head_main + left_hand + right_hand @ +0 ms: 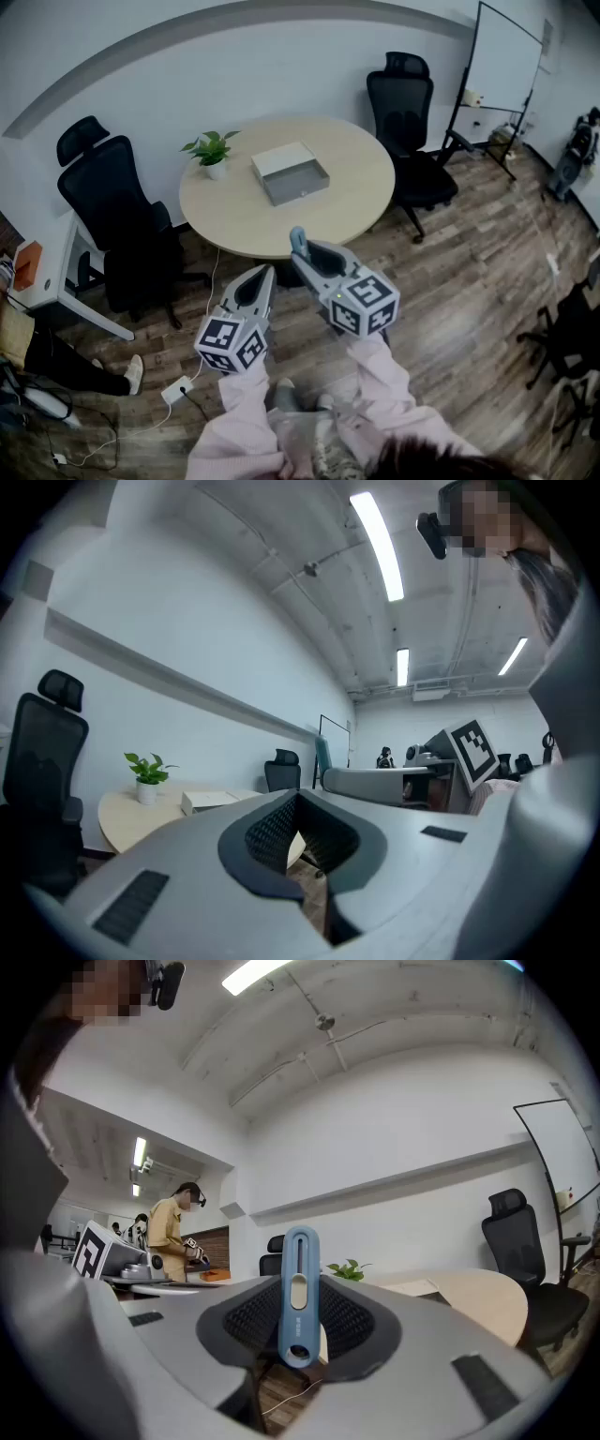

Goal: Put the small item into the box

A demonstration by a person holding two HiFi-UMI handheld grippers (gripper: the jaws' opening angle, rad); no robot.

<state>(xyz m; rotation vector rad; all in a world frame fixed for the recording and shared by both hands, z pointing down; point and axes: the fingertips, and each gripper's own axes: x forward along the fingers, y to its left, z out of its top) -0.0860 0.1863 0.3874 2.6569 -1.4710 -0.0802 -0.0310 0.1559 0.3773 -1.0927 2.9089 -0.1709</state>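
Item (300, 1283), small and blue, is seen pinched upright between the jaws of the right gripper (304, 255), which is held level and well short of the table (352, 202). The left gripper (264, 276) is held beside it, its jaws pressed together on nothing. The box (302, 191) lies open on the tabletop, near the plant (213, 153) and well apart from both grippers.

The step in hand is judged to be the carry to the box, with the drop not yet made. It is best done with the pinch held firm while the table is approached, since the item stands tall above the pads and could be tipped by a knock. The right gripper should be brought over the open middle of the box, clear of its rim, and lowered before the jaws are spread, so that the item is laid in and not dropped. The left gripper is not needed and is best held clear of the plant.

Counted: one item, one box, one table, one plant, two grippers. One chair (112, 202) is set at the table's left and a second chair (405, 112) behind it, and one whiteboard (506, 56) is seen beyond.
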